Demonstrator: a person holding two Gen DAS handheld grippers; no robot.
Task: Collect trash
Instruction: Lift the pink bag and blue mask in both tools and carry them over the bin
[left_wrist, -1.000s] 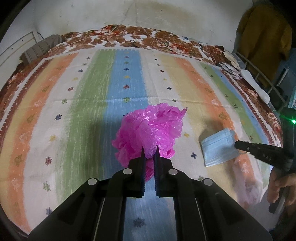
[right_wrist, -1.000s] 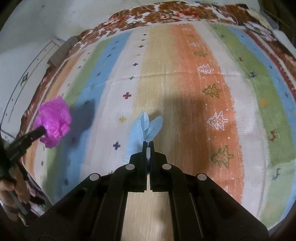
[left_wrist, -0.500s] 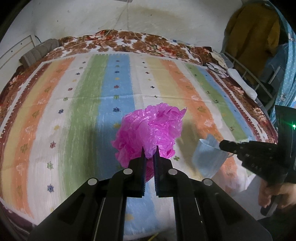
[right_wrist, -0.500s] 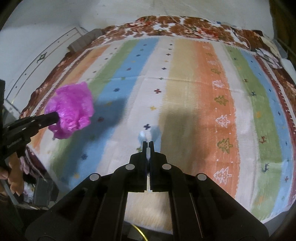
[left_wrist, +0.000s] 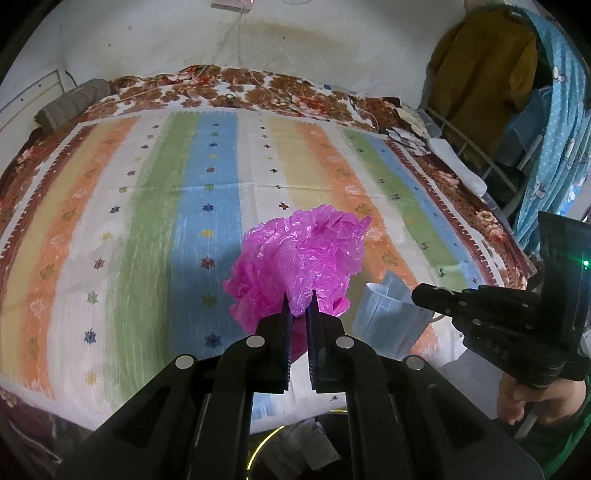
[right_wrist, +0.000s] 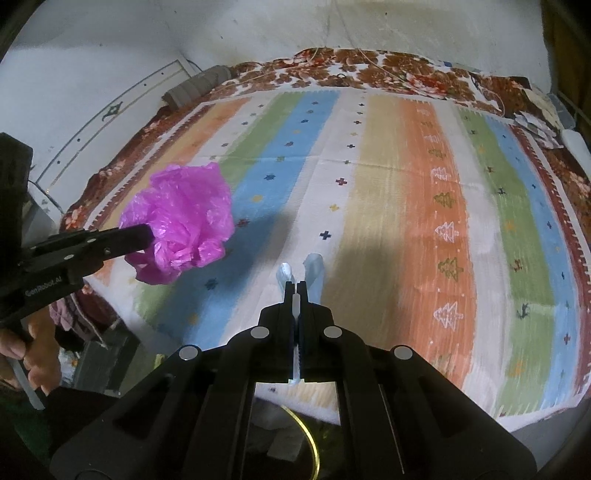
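Below bed edge (left_wrist: 184, 417), yellow-rimmed bin (right_wrist: 310, 439) mostly hidden by fingers (right_wrist: 289, 295).

Both your cams ride on the grippers and look forward and steeply down along the fingers, from above the near edge of the striped bedspread (left_wrist: 207, 206) toward the far wall. Your left view faces across the blue stripe and catches the right gripper (left_wrist: 417, 295) at its right edge. Your right view sits further right over the cream stripe, with the left gripper (right_wrist: 147, 234) poking in from the left. Both share the whole bedspread, fairly close up.
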